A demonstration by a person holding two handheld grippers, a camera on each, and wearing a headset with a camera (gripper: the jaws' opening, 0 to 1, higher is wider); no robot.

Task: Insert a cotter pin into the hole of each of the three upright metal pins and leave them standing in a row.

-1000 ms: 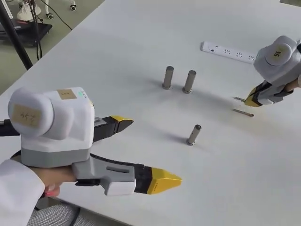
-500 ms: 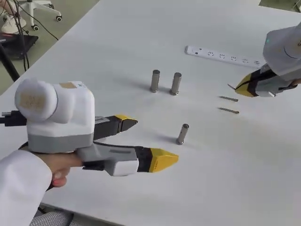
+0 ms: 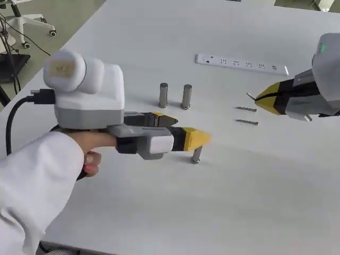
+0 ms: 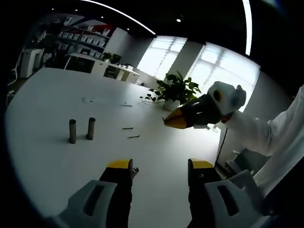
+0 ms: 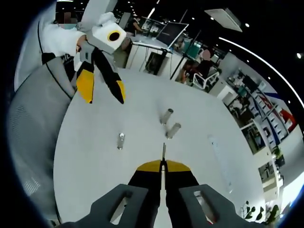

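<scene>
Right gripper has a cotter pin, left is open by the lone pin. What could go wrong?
1. The open left gripper hangs right by the lone metal pin; a careless closing could tip it over.
2. The right gripper pinches the thin cotter pin at its jaw tips, so it may twist or slip at the hole.

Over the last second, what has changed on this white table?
The right gripper has risen off the white table with one thin metal cotter pin clamped in its shut jaws. The left gripper, jaws open, has advanced to the nearest grey metal upright pin. Unchanged: all three upright pins stand; two loose cotter pins lie on the table.
</scene>
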